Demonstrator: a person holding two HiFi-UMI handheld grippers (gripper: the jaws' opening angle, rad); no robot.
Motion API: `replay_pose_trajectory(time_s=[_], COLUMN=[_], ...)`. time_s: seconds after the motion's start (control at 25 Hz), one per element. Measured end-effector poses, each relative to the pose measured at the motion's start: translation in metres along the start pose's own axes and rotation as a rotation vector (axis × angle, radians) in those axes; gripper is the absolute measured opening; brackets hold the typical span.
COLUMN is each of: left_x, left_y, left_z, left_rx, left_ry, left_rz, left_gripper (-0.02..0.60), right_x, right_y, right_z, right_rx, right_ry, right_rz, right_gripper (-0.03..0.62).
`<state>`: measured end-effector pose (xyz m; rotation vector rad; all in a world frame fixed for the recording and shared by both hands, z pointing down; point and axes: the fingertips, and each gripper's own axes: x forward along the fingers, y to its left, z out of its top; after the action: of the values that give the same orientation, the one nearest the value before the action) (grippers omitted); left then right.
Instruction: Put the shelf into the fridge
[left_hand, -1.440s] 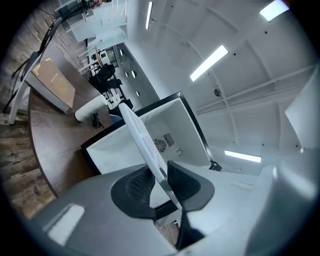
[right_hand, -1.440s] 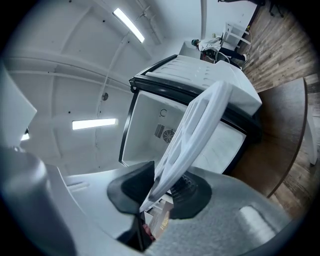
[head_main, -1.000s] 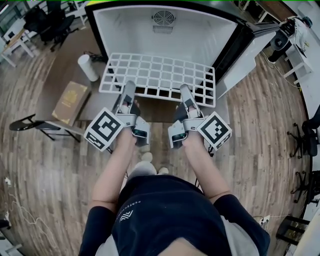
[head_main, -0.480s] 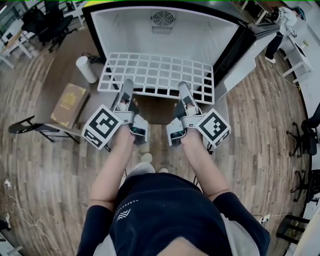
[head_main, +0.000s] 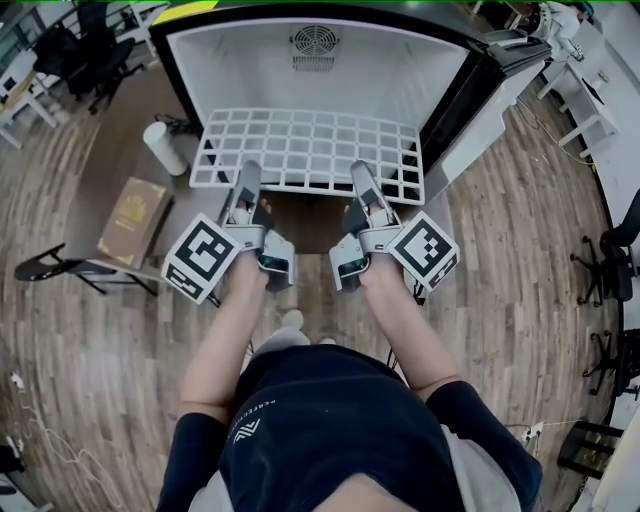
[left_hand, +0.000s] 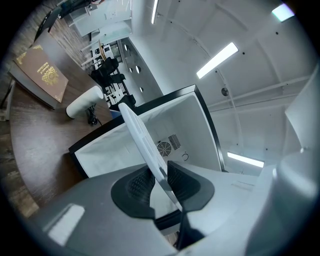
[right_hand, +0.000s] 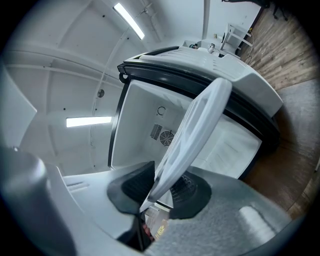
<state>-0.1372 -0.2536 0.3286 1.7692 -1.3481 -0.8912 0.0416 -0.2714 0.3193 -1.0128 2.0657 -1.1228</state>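
Observation:
A white wire-grid shelf (head_main: 310, 150) hangs level in front of the open fridge (head_main: 320, 70), its far edge at the fridge's mouth. My left gripper (head_main: 247, 177) is shut on the shelf's near edge at the left, my right gripper (head_main: 361, 175) on the near edge at the right. In the left gripper view the shelf (left_hand: 142, 140) runs edge-on between the dark pads (left_hand: 137, 186). The right gripper view shows the shelf (right_hand: 195, 135) clamped the same way, with the fridge's white inside and its fan grille (right_hand: 167, 137) behind.
The fridge door (head_main: 490, 100) stands open to the right. Left of the fridge, a low brown table (head_main: 120, 160) bears a white cylinder (head_main: 163, 148) and a brown book (head_main: 132, 214). A black chair (head_main: 60, 268) stands at the left; desks and chairs lie farther off.
Both grippers and the shelf have moved a little toward the fridge; the shelf's far edge now reaches the fridge's opening. Both grips are unchanged.

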Motion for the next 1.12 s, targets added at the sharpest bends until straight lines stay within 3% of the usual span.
replay_pose_trajectory(time_s=[0.16,0.28,0.72,1.12], left_x=[0.0019,-0.0002,-0.0006,-0.0012], left_y=[-0.0030,-0.0012,-0.0034,-0.0002], left_z=[0.0036,0.0016,0.0011,-0.0014], left_rx=[0.036,0.002,0.016,-0.035], left_ry=[0.000,-0.011,-0.012,-0.023], left_rz=[-0.020,-0.002,0.003,0.024], left_gripper=[0.084,0.083,0.083,0.081], right_x=[0.0006,0.0014,0.0031,0.0062], right_y=[-0.0004,-0.0009,-0.0029,-0.0050], right_z=[-0.0002,-0.0002,0.0015,0.0012], right_rx=[0.010,0.010,0.017,0.023], right_ry=[0.005,0.009,0.032,0.083], right_rz=[-0.002,-0.003,-0.017,-0.046], right_gripper=[0.069,0.067,0.067,0.067])
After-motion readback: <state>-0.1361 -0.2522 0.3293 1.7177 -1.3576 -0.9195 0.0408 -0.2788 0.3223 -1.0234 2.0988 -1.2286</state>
